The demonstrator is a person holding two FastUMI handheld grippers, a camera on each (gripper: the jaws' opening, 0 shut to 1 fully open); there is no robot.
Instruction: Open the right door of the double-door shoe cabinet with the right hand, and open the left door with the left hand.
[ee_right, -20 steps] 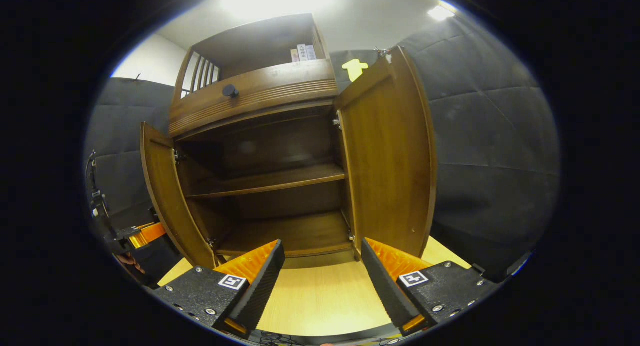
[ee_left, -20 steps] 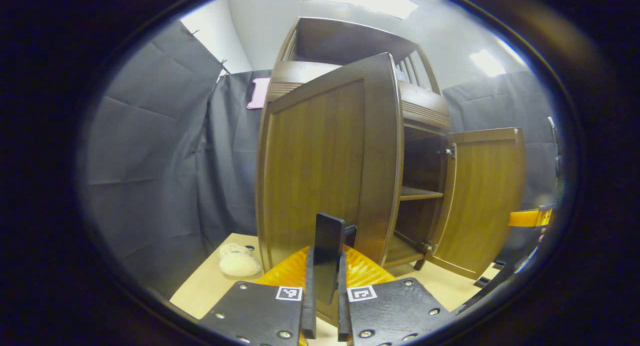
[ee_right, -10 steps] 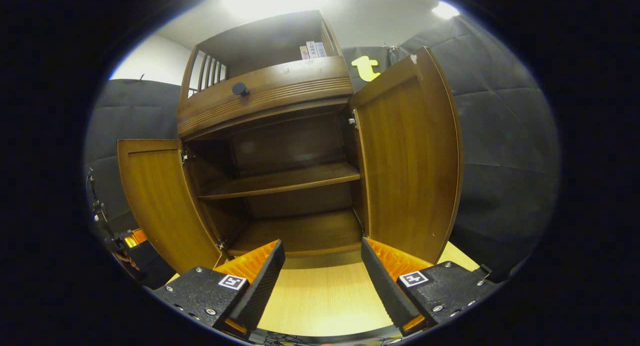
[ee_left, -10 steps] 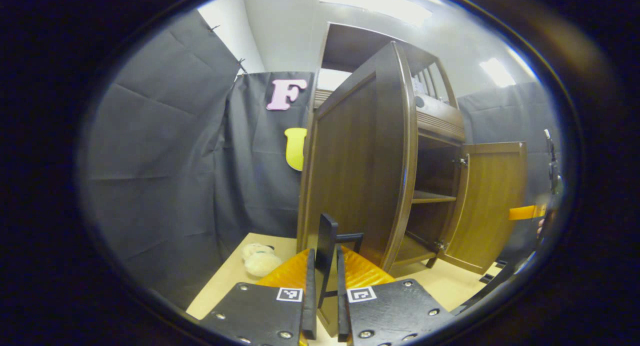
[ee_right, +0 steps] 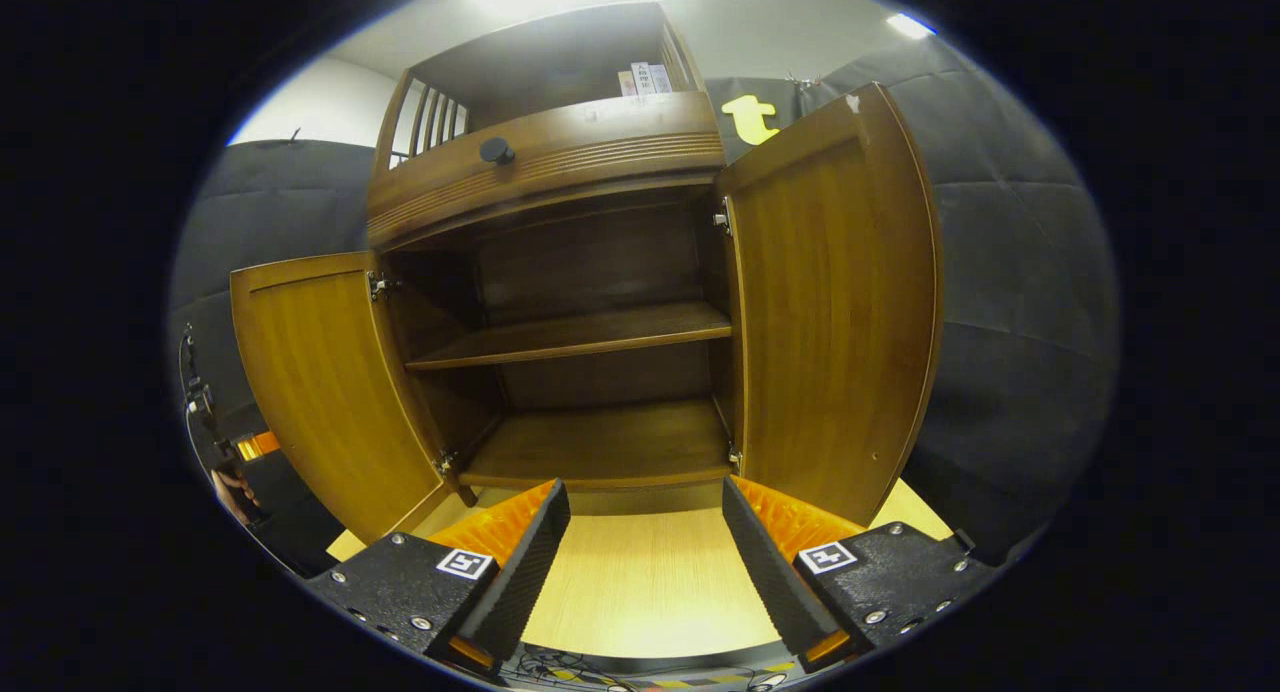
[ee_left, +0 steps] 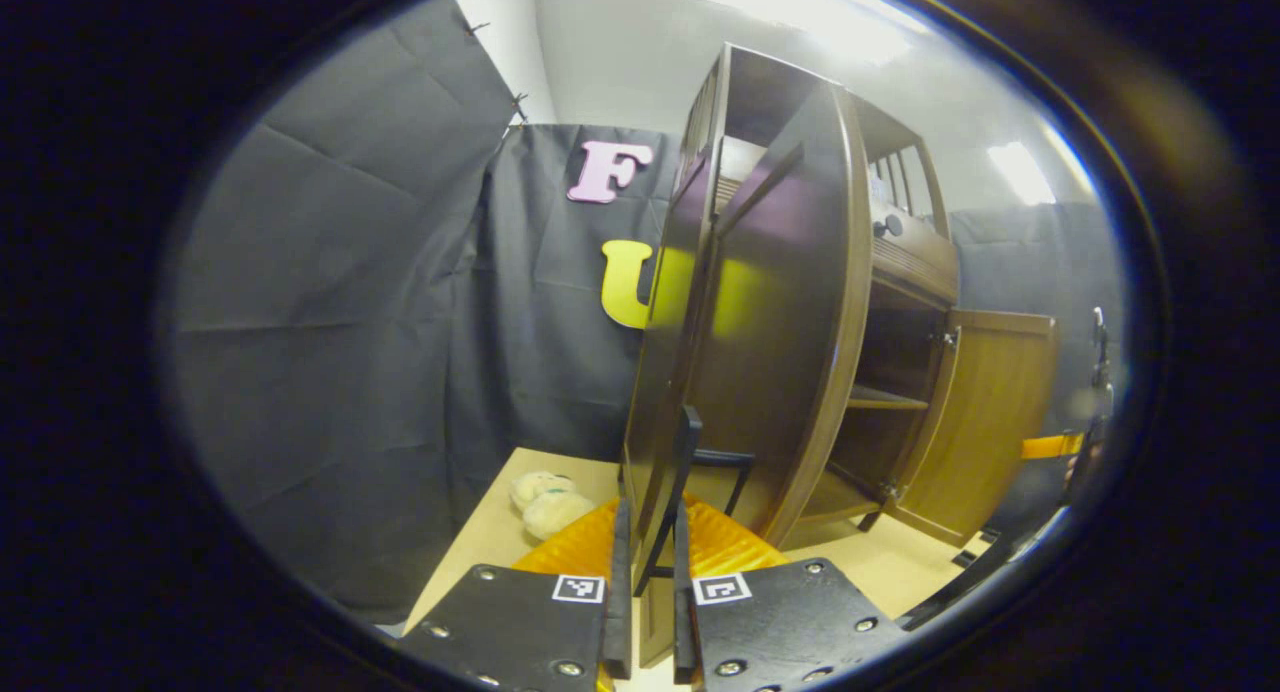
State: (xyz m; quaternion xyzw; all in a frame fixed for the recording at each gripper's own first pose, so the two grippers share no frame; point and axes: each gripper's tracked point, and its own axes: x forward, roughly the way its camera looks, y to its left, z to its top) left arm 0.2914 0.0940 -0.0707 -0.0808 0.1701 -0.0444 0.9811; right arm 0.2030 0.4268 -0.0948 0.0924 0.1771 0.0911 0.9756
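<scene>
Now the left gripper [ee_left: 648, 572] is holding the dark bar handle [ee_left: 685, 472] of the left door [ee_left: 770, 352]; both fingers are pressing on the bar, which is rising upright between them, so its long axis is vertical and in line with the jaws. In the left gripper view this door is standing almost edge-on, swung far out from the shoe cabinet [ee_right: 560, 172], with its free edge toward the camera and its hinge side away. A pale soft toy [ee_left: 545, 502] is lying on the floor [ee_left: 490, 542] to the left of the door, apart from it.

In the right gripper view the right gripper [ee_right: 645, 562] is hanging with its jaws spread wide and holding nothing, just in front of the cabinet opening. The right door [ee_right: 840, 322] is standing open to its right, well swung out, and the left door [ee_right: 320, 392] is open on the other side. Both shelves inside are bare.

I judge that both doors are already open, so the task is nearly finished. The coming move is probably to let the handle go, and this gripper should draw straight back, away from the vertical bar.
</scene>
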